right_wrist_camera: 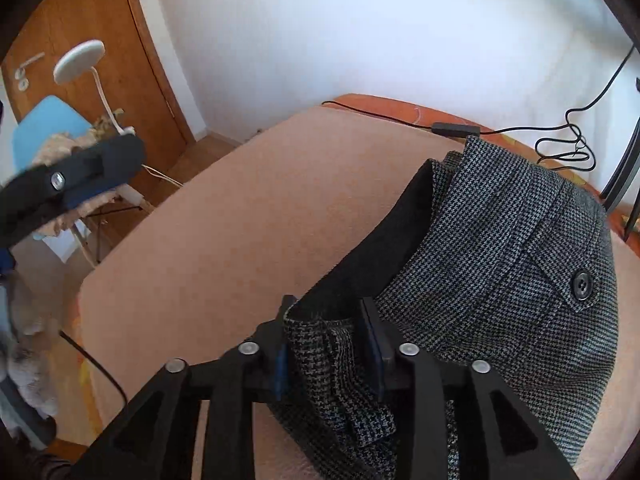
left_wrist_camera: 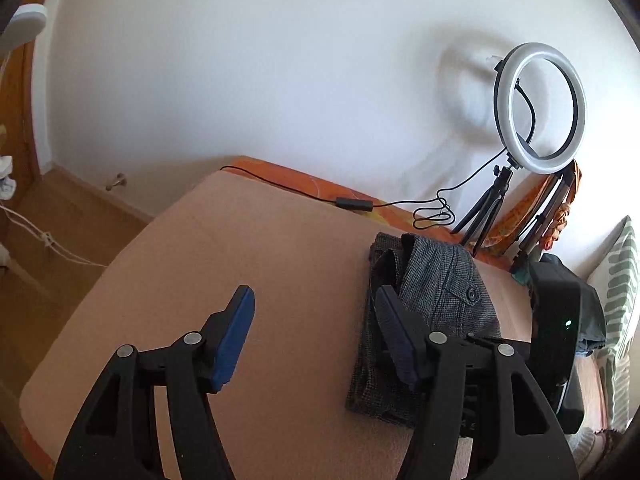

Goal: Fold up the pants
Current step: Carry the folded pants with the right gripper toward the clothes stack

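Note:
Grey houndstooth pants [left_wrist_camera: 436,296] lie folded in a bundle on the peach bed cover [left_wrist_camera: 248,256], at the right in the left wrist view. My left gripper [left_wrist_camera: 316,308] is open and empty, hovering just left of the pants, its right finger over their edge. In the right wrist view my right gripper [right_wrist_camera: 328,320] is shut on a bunched edge of the pants [right_wrist_camera: 500,264], near the black-lined waistband. A buttoned back pocket [right_wrist_camera: 582,284] faces up. The right gripper's body [left_wrist_camera: 556,328] shows at the right edge of the left wrist view.
A ring light on a tripod [left_wrist_camera: 536,108] stands at the bed's far right with its cable [left_wrist_camera: 352,202] along the orange bed edge. A patterned pillow [left_wrist_camera: 620,300] is at the right. A blue chair with a lamp [right_wrist_camera: 60,120] and a wooden door [right_wrist_camera: 92,20] stand left.

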A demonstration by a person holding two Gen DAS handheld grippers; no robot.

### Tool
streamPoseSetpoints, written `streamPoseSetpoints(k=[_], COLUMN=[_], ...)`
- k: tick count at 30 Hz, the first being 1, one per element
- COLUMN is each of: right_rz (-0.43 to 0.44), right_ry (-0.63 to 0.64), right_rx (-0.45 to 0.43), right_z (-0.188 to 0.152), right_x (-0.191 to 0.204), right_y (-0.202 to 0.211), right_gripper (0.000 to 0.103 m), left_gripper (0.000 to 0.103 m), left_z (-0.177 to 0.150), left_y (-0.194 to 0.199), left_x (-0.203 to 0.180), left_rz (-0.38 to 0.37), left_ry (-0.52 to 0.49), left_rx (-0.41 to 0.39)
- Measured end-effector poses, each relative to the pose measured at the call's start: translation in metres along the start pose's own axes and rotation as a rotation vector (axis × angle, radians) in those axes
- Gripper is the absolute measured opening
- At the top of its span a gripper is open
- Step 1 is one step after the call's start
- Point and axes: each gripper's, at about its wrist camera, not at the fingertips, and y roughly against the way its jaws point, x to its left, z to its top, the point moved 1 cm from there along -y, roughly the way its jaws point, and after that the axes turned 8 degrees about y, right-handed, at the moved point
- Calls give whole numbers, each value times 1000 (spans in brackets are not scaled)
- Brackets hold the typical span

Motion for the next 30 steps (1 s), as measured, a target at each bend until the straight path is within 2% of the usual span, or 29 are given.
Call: streamPoseSetpoints(k=[1,4,7,11,15,20,23,27,30], right_rz=[38,132,167,150,105,87,103,128,147], right_ry=[-15,-67,-145,-238,-293,-392,-448,-502,-529], right_rx=[-25,-100,-161,-184,-173,-144,-130,-124,-122], right_z=[-2,-8,-18,-35,-53,-74,-83,-87,-88], right_x=[-2,-11,-31,-65,-98,-136,-153,-166,-172], right_y=[9,39,70,100,114,118,115,110,106], right_gripper=[43,60,63,68,72,77,79,79,79], left_gripper=[68,68,68,69,69,69,69,69,69], left_z=[-3,-15,-25,-39,-52,-67,-71,-76,-79], left_y=[1,1,-2,-13,-26,-43,-49,-55,-58], left_x=[1,3,4,3,-5,-8,-12,-15,-14], left_rz=[-11,-52,-130,-215,-287,-301,-285,-252,-185], left_ry=[14,46,119,255,325,416,423,434,458], left_rx=[14,63,130,246,327,408,422,421,420])
